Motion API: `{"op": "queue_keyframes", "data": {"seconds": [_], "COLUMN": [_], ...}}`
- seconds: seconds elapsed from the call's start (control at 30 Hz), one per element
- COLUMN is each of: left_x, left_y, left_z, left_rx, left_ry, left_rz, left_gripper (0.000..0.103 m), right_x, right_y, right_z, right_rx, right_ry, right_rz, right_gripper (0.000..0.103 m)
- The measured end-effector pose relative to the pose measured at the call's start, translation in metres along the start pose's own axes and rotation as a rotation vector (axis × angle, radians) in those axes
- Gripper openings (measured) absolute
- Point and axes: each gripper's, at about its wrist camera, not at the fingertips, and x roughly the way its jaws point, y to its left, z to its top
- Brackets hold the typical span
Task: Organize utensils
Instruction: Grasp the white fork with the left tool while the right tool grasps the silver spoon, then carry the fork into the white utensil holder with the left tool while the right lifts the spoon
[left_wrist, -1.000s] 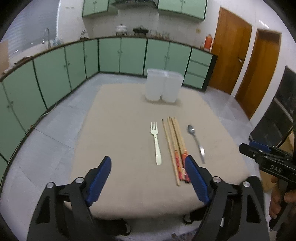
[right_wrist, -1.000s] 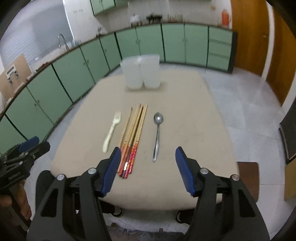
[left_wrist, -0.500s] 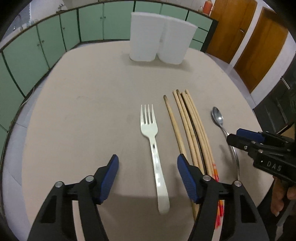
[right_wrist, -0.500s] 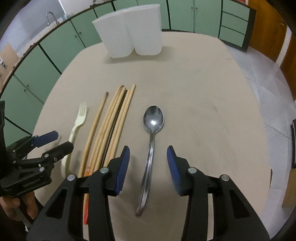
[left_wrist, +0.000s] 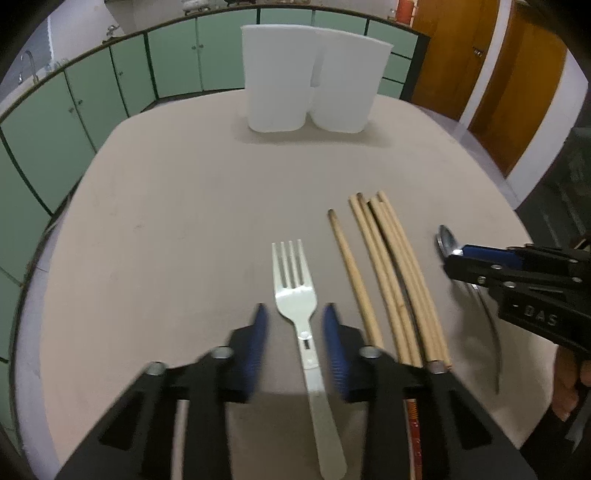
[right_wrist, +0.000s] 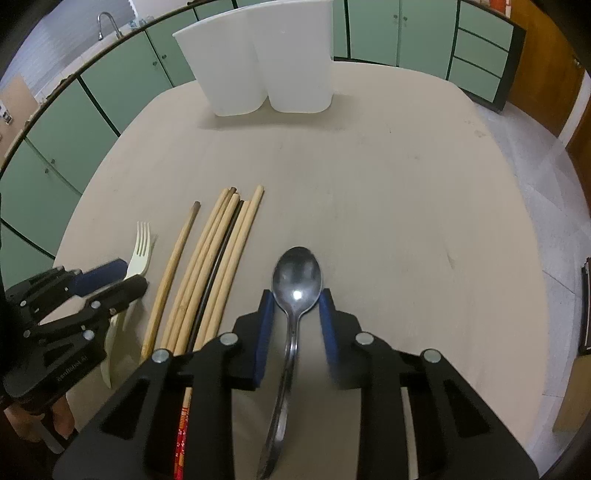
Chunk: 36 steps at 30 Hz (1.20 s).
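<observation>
the left gripper (left_wrist: 295, 325) is being closed around the white plastic fork (left_wrist: 301, 325), seemingly untouched; the right gripper (right_wrist: 295, 314) is being closed around the shiny metal spoon (right_wrist: 295, 280).

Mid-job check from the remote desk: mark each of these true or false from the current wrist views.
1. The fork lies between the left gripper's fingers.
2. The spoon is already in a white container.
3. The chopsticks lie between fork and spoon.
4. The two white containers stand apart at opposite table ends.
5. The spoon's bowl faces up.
1. True: the fork lies between the closing left gripper fingers.
2. False: the spoon lies on the table, between the closing right gripper fingers.
3. True: chopsticks.
4. False: the white containers stand side by side.
5. True.
</observation>
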Motion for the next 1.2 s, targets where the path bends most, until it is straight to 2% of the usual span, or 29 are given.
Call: {"op": "queue_keyframes", "data": {"seconds": [0.1, 0.27, 0.4, 0.43, 0.6, 0.73, 0.9, 1.0, 1.03, 1.07, 1.13, 1.2], "left_x": [-0.002, -0.011, -0.033, -0.040, -0.060, -0.058, -0.011, 0.002, 0.002, 0.001, 0.000, 0.001], "left_y": [0.001, 0.002, 0.003, 0.004, 0.008, 0.008, 0.008, 0.011, 0.010, 0.009, 0.004, -0.001], "left_z": [-0.001, 0.005, 0.012, 0.015, 0.033, 0.033, 0.021, 0.019, 0.019, 0.022, 0.026, 0.033], "left_rx": [-0.004, 0.007, 0.005, -0.001, -0.013, -0.005, 0.015, 0.012, 0.015, 0.022, 0.040, 0.071], "left_ry": [-0.004, -0.042, -0.115, -0.139, -0.218, -0.182, -0.038, 0.004, 0.002, 0.001, -0.003, -0.007], "left_rz": [-0.045, -0.053, -0.052, -0.049, -0.061, -0.046, -0.005, 0.003, 0.007, 0.012, 0.013, 0.017], "left_gripper": [0.008, 0.008, 0.008, 0.008, 0.008, 0.008, 0.009, 0.009, 0.013, 0.017, 0.030, 0.037], "right_x": [0.000, -0.011, -0.024, -0.029, -0.041, -0.037, -0.020, -0.010, -0.007, -0.005, -0.002, 0.001], "right_y": [-0.001, 0.000, 0.004, 0.004, 0.006, 0.001, 0.001, 0.002, 0.002, 0.003, 0.005, 0.006], "right_z": [0.005, 0.009, 0.012, 0.014, 0.025, 0.024, 0.012, 0.010, 0.010, 0.011, 0.014, 0.016], "right_rx": [-0.008, -0.014, -0.031, -0.036, -0.054, -0.037, -0.034, -0.037, -0.040, -0.044, -0.051, -0.053], "right_ry": [-0.002, -0.034, -0.071, -0.088, -0.118, -0.092, -0.044, -0.017, -0.009, -0.008, -0.003, 0.001], "right_rz": [-0.001, 0.001, 0.001, 0.004, 0.002, 0.002, -0.004, 0.006, 0.007, 0.007, 0.010, 0.010], "right_gripper": [0.024, 0.024, 0.022, 0.017, 0.017, 0.020, 0.020, 0.023, 0.029, 0.031, 0.031, 0.035]}}
